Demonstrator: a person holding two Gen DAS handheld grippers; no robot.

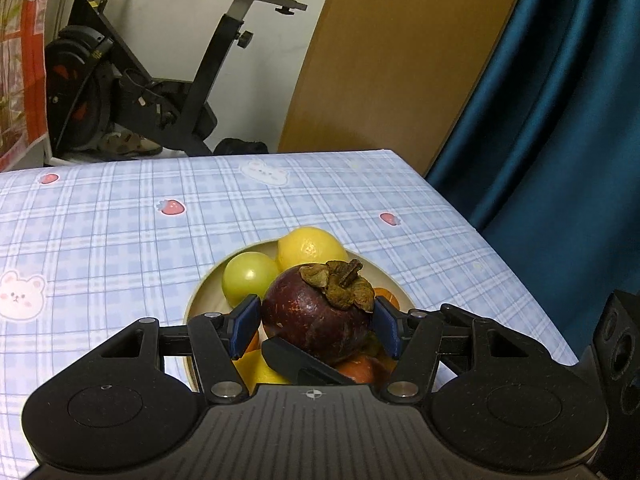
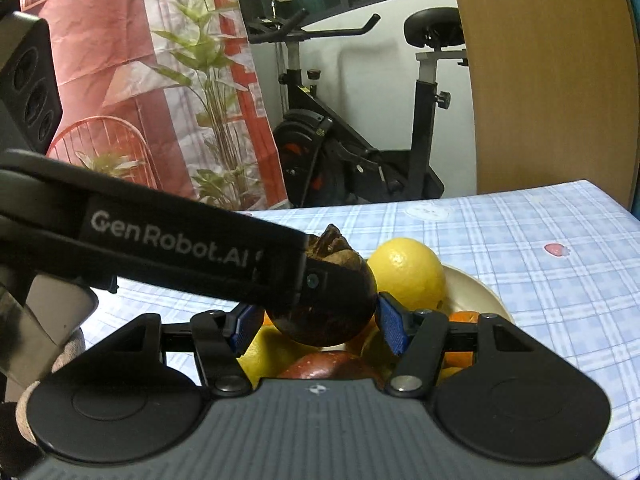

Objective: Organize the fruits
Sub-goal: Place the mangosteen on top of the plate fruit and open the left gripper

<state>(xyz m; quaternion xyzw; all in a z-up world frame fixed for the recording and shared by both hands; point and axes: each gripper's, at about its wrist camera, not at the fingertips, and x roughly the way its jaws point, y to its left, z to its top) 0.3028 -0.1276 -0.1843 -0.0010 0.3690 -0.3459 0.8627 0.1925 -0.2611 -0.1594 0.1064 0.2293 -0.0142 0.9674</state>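
Observation:
A dark purple mangosteen (image 1: 312, 320) with a dry brown calyx hangs just above a cream bowl (image 1: 200, 300) of fruit. My left gripper (image 1: 316, 326) is shut on it, blue pads on its left and right flanks. My right gripper (image 2: 318, 328) is shut on the same mangosteen (image 2: 340, 320), crosswise. In the right wrist view the left gripper's black finger (image 2: 192, 248) crosses in front of the fruit. One right finger (image 1: 296, 360) shows under it in the left wrist view. In the bowl (image 2: 480, 292) lie a lemon (image 1: 308, 248), a green fruit (image 1: 248, 280), an orange (image 2: 460, 318) and a red apple (image 2: 332, 364).
The table (image 1: 100, 240) wears a blue plaid cloth with strawberry and bear prints; its far edge and right edge are close to the bowl. Beyond stand an exercise bike (image 1: 160, 92), a wooden board (image 1: 400, 60), a blue curtain (image 1: 560, 120) and a plant (image 2: 216, 80).

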